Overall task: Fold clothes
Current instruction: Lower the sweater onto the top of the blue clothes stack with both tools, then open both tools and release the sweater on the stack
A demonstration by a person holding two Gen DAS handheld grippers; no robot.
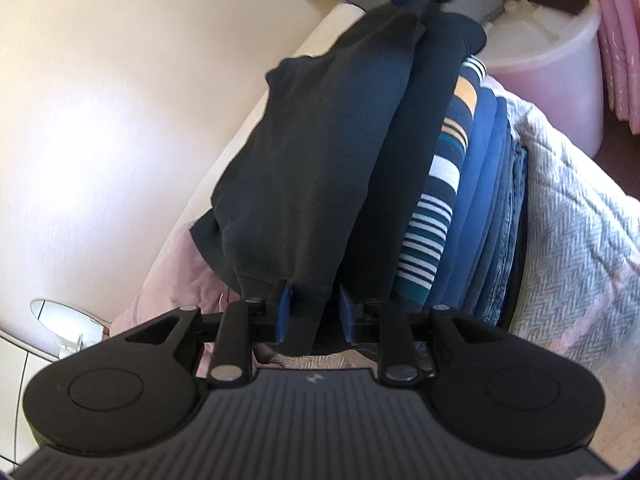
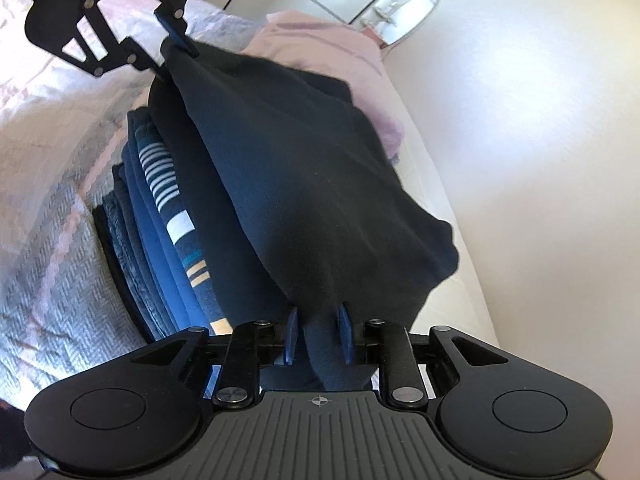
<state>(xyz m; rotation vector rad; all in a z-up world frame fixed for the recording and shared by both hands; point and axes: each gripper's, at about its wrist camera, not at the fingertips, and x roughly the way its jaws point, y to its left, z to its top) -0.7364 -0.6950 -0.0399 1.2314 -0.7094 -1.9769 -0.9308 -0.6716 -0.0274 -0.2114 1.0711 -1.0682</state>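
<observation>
Already most of the laundry looks dealt with: a stack of folded clothes [image 1: 472,208] sits on the herringbone bedspread [image 1: 568,216], with a striped shirt [image 1: 432,216] near the top, plain blue garments under it and what seems to be denim at the bottom. Held between the two tools is a dark navy garment [image 1: 312,152], stretched over or just beside the top of that stack; whether its lower layer already rests on the pile cannot be told. The left gripper [image 1: 310,310] has its blue pads closed onto one edge of the cloth, and the right gripper [image 2: 320,334] pinches the opposite edge the same way, so the fabric runs taut from one to the other. In the right wrist view the left tool shows at the far end, gripping the same garment. The navy piece appears doubled over along its length, which suggests the fold is partly made and the laying down is what remains. A crumpled pink garment [image 2: 340,52] lies beyond the stack near the bed's edge and looks unfolded, so at least that item is probably left. A white bucket [image 1: 560,40] stands off the bed.
</observation>
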